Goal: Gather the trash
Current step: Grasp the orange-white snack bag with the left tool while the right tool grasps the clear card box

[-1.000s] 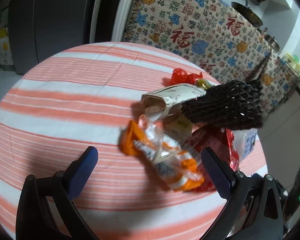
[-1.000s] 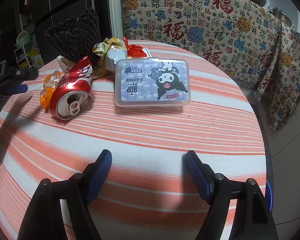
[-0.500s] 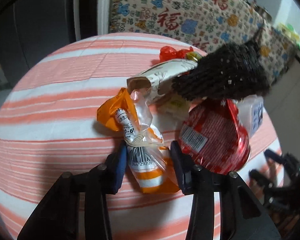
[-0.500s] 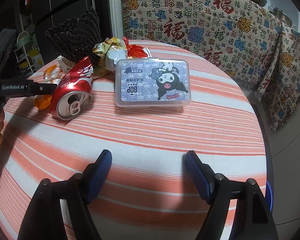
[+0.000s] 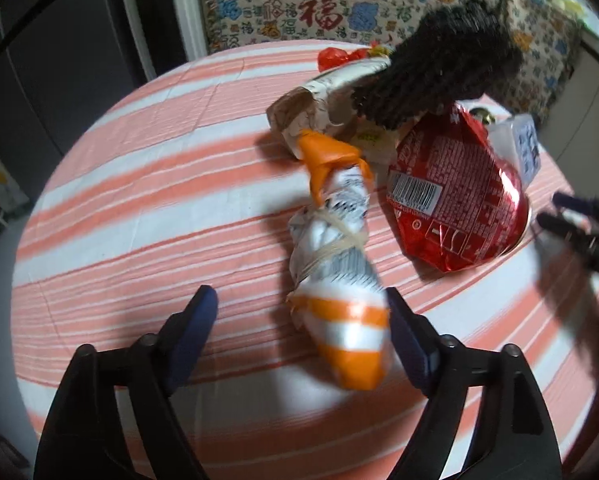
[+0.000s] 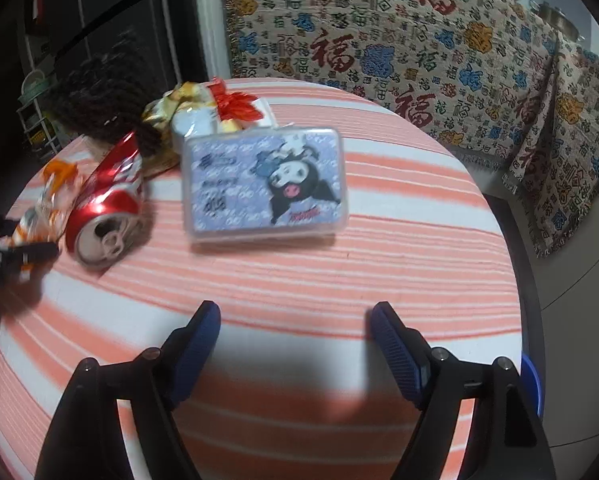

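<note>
Near the table's [image 5: 119,208] left edge, the orange-and-white snack wrapper [image 5: 339,272], bound with a rubber band, lies between the pads of the left tool [image 5: 301,320]. Its jaws have just been opening and stand wide, holding nothing. Light, crinkly and slippery, it looks best pinched at the banded waist. The right tool [image 6: 295,334] gapes empty.
</note>
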### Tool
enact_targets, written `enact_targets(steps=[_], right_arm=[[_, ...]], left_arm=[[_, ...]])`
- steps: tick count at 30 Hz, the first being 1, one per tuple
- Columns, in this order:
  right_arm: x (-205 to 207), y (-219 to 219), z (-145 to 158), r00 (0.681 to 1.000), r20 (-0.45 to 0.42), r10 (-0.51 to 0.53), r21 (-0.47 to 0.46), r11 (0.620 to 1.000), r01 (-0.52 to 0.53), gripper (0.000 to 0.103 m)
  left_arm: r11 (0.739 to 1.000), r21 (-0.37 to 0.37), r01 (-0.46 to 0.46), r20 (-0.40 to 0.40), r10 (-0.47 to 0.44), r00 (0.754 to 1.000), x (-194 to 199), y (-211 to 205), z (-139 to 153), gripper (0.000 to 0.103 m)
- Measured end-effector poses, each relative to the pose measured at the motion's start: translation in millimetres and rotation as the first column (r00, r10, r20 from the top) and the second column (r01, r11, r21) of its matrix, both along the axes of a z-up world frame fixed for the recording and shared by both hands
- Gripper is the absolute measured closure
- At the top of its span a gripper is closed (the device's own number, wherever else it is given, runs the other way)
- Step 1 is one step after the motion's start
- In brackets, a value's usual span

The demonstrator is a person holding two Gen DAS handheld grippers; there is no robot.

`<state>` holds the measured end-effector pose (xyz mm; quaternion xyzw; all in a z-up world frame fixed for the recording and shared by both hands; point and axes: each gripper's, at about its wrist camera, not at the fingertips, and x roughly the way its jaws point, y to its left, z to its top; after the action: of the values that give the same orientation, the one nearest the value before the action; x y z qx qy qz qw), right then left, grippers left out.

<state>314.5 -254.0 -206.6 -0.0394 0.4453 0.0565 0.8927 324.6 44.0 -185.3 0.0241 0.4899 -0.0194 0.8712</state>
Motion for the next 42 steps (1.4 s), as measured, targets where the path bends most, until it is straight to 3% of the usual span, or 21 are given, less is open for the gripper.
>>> enact_targets(steps=[3, 7, 11, 13, 16, 17, 18, 20, 22, 26, 29, 31, 36, 38, 41, 42], right_arm=[[11.6, -17.8, 9.2, 0.999, 0.007, -0.034, 0.114, 0.993, 0.033, 0.023], [31.2, -21.8, 13.1, 0.999, 0.046, 0.008, 0.162, 0.987, -0.015, 0.023], [35.3, -11.4, 12.5, 0.987, 0.068, 0.142, 0.272, 0.95, -0.156, 0.022], [22.8, 1.0, 16.9, 0.96, 0.066, 0.271, 0.331, 0.902, -0.277, 0.023], [-3.1, 20.9, 23.9, 0.884, 0.048, 0.466, 0.394, 0.804, -0.445, 0.024], [-16.0, 27.7, 27.8, 0.86, 0.06, 0.508, 0.351, 0.795, -0.494, 0.024], [-25.9, 32.0, 30.3, 0.856, 0.077, 0.511, 0.265, 0.817, -0.512, 0.023], [-30.9, 36.9, 28.0, 0.868, 0.084, 0.49, 0.092, 0.863, -0.496, 0.023], [-24.7, 43.4, 17.8, 0.871, 0.05, 0.489, -0.015, 0.872, -0.488, 0.023], [-2.1, 55.3, -7.3, 0.886, -0.033, 0.463, -0.083, 0.882, -0.464, 0.023], [13.5, 53.4, -8.2, 0.905, -0.018, 0.425, -0.011, 0.905, -0.425, 0.013], [18.6, 55.9, -10.2, 0.91, -0.028, 0.413, -0.02, 0.91, -0.414, 0.005], [21.5, 58.8, -10.9, 0.92, -0.019, 0.393, -0.03, 0.919, -0.393, 0.006], [22.0, 60.4, -6.4, 0.918, 0.015, 0.396, -0.048, 0.917, -0.395, 0.006], [16.4, 65.8, 5.3, 0.897, 0.097, 0.43, -0.069, 0.902, -0.425, 0.006], [15.9, 68.0, 7.0, 0.892, 0.109, 0.438, -0.073, 0.899, -0.432, 0.006]], left_arm=[[1.0, -0.004, -0.026, 0.006, 0.026, 1.0, 1.5, 2.3, -2.5, 0.003], [0.999, -0.011, -0.04, 0.01, 0.041, 0.999, 3.8, 7.5, -3.0, 0.001], [0.999, -0.007, -0.047, 0.002, 0.047, 0.999, 5.9, 11.3, -3.3, 0.001], [0.998, -0.007, -0.061, -0.006, 0.061, 0.998, 4.9, 15.8, -3.0, 0.001], [0.997, -0.007, -0.082, -0.014, 0.082, 0.997, 5.1, 23.1, -2.5, 0.001], [0.996, -0.008, -0.088, -0.015, 0.088, 0.996, 5.1, 24.8, -2.4, 0.001], [0.996, -0.008, -0.09, -0.014, 0.089, 0.996, 5.0, 24.9, -2.6, 0.0], [0.995, -0.002, -0.101, -0.006, 0.101, 0.995, 4.1, 24.2, -3.1, 0.0], [0.995, -0.005, -0.104, -0.003, 0.104, 0.995, 3.0, 24.0, -3.1, 0.0], [0.996, -0.006, -0.086, 0.007, 0.086, 0.996, -7.7, 23.2, -2.2, 0.0], [0.999, -0.004, -0.049, 0.003, 0.049, 0.999, -11.4, 24.3, -1.6, 0.0], [1.0, -0.002, -0.024, 0.0, 0.024, 1.0, -13.7, 25.4, -0.3, 0.0], [0.996, 0.038, 0.085, 0.034, -0.086, 0.996, -13.1, 5.5, 8.8, 0.002], [0.989, 0.073, 0.127, 0.06, -0.132, 0.989, -14.5, -6.8, 12.7, 0.009], [0.981, 0.1, 0.168, 0.053, -0.174, 0.983, -16.6, -15.7, 12.2, 0.032], [0.98, 0.095, 0.174, 0.045, -0.179, 0.983, -16.9, -16.0, 11.1, 0.047]])
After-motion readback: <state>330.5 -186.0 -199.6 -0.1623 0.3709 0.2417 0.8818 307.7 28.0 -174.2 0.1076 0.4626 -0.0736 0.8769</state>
